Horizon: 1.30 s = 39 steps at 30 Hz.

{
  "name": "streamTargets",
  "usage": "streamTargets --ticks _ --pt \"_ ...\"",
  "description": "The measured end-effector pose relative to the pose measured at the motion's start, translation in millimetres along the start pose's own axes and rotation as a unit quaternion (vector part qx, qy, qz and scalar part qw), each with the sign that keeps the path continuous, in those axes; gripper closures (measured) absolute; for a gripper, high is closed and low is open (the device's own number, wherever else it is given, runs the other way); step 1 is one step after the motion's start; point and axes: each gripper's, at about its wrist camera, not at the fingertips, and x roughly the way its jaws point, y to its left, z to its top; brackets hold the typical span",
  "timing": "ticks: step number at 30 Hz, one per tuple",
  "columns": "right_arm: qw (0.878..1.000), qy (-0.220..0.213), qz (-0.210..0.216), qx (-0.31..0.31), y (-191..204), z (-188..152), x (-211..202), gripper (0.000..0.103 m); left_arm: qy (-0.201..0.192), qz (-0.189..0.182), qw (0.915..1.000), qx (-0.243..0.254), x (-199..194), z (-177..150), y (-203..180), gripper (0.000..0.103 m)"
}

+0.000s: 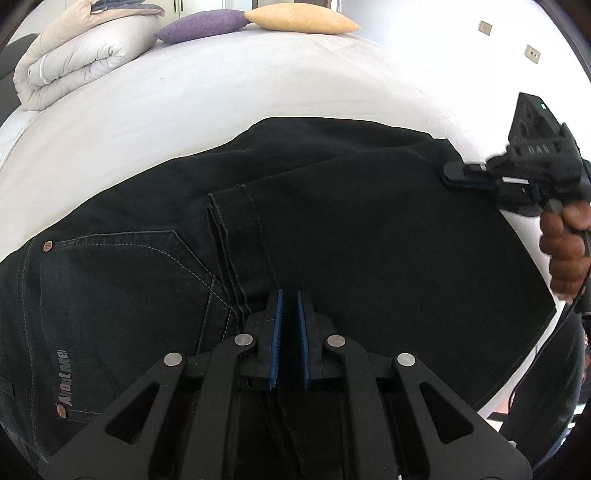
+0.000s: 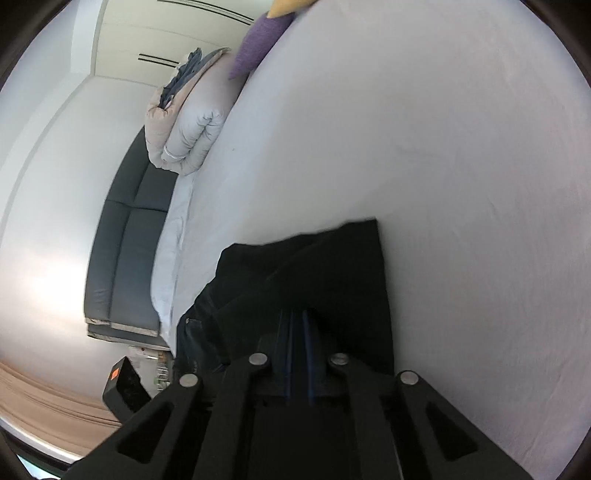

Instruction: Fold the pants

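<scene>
Black jeans (image 1: 332, 229) lie folded on the white bed (image 1: 221, 96), legs doubled over the seat with its back pocket (image 1: 122, 266) at the left. My left gripper (image 1: 290, 295) hovers low over the near edge of the jeans, jaws a narrow gap apart with no cloth between them. My right gripper (image 1: 448, 176) lies on its side at the far right corner of the fold, its jaws together on the denim. In the right wrist view the right gripper (image 2: 298, 314) is shut on the dark fabric (image 2: 332, 266).
A rolled duvet (image 1: 77, 55), a purple cushion (image 1: 201, 24) and a yellow cushion (image 1: 301, 17) sit at the bed's far end. In the right wrist view a dark sofa (image 2: 129, 251) stands beside the bed. A black box (image 2: 123, 387) sits on the floor.
</scene>
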Motion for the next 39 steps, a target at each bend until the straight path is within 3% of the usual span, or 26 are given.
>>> streamTargets --ticks 4,20,22,35,39 --pt "1.000 0.008 0.002 -0.002 -0.8 -23.5 -8.7 0.096 -0.002 -0.003 1.0000 -0.002 -6.7 -16.7 3.2 0.095" --pt "0.999 0.022 0.021 0.015 4.7 -137.0 -41.0 0.097 -0.009 -0.016 0.9997 -0.015 -4.5 -21.6 11.1 0.095" --pt "1.000 0.016 0.015 0.016 1.7 -141.0 -39.2 0.103 -0.011 -0.016 0.9997 -0.016 -5.0 -22.7 11.7 0.095" --pt "0.999 -0.028 0.026 0.005 -10.1 -148.1 -32.5 0.103 -0.025 -0.043 0.9974 -0.051 -12.3 -29.2 22.6 0.095" --pt "0.999 -0.034 0.019 0.000 -10.8 -148.2 -32.8 0.103 -0.047 -0.072 0.9909 -0.104 -37.0 -40.6 39.5 0.095"
